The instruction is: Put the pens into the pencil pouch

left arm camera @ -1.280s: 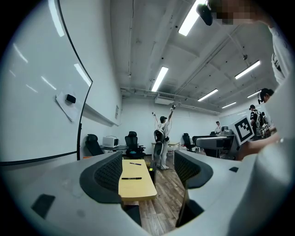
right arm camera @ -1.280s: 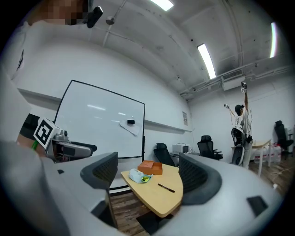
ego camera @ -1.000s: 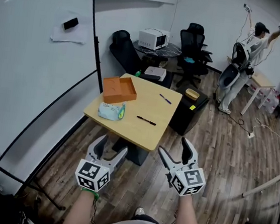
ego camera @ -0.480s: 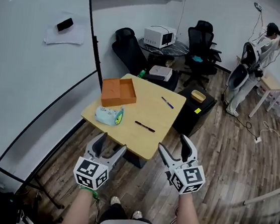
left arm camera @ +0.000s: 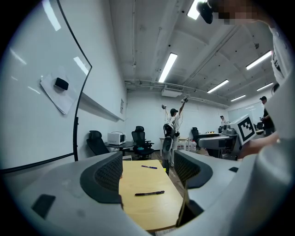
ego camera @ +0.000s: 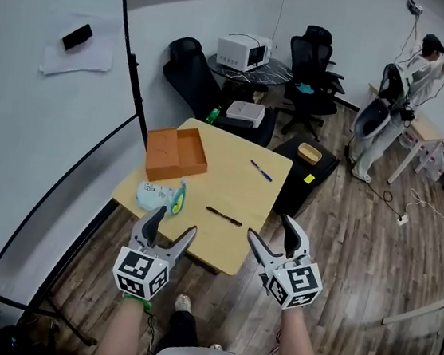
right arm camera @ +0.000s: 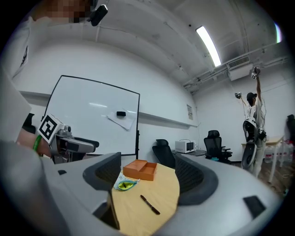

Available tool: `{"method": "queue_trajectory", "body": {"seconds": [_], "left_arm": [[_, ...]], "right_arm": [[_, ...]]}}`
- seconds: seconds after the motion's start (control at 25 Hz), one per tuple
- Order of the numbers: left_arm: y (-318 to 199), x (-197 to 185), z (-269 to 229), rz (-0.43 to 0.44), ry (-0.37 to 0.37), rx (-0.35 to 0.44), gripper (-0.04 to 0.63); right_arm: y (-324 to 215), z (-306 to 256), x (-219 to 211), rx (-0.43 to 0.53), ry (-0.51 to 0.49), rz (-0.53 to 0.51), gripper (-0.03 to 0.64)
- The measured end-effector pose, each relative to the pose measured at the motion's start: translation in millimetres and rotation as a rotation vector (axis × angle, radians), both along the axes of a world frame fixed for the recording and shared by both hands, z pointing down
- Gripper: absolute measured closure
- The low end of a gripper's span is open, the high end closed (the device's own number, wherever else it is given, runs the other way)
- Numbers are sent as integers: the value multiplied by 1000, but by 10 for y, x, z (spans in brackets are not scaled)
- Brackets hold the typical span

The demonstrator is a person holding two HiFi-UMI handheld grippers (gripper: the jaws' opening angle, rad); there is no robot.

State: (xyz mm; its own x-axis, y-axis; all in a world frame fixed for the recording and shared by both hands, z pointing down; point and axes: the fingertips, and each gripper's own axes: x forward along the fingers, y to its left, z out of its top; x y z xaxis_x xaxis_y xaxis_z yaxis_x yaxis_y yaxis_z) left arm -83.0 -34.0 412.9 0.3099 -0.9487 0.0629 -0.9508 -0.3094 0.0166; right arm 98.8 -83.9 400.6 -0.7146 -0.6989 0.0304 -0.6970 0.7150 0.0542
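Observation:
A black pen (ego camera: 224,216) lies near the front of the wooden table (ego camera: 240,191), and a blue pen (ego camera: 260,170) lies nearer its far right side. The pale blue and green pencil pouch (ego camera: 161,196) rests at the table's left edge. My left gripper (ego camera: 167,232) and right gripper (ego camera: 272,237) both hang open and empty in front of the table, short of its near edge. In the left gripper view the black pen (left arm camera: 149,193) and blue pen (left arm camera: 149,167) show between the jaws. The right gripper view shows the pouch (right arm camera: 125,185) and black pen (right arm camera: 150,204).
An orange open box (ego camera: 176,153) stands on the table's far left corner. A whiteboard on a stand (ego camera: 47,95) runs along the left. Black office chairs (ego camera: 311,71), a round table with a white microwave (ego camera: 243,52) and a black cabinet (ego camera: 308,165) stand behind. A person (ego camera: 396,98) stands far right.
The table now sits closer to me and lower in the head view. Both grippers have stayed open and come nearer to the table's front edge.

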Motion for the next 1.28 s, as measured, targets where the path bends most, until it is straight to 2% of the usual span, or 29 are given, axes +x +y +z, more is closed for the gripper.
{"method": "queue_trajectory", "body": {"seconds": [0.36,0.68,0.96,1.28], "left_arm": [[-945,-503,3,74,34,-11,272],[-1482,-837,-124,133,64,-12,273],[-1743,-900,-67,135,62,-26,272],[-1856,-926,180,57,43,-80,273]], "right_arm": [[-790,9,-425,-13,30,90,272],[-1224,-112,-734,-13,31,159,281],[-1469,-90,-825,-19,36,143,289],[-1707,73,-864,-37,63,56,301]]}}
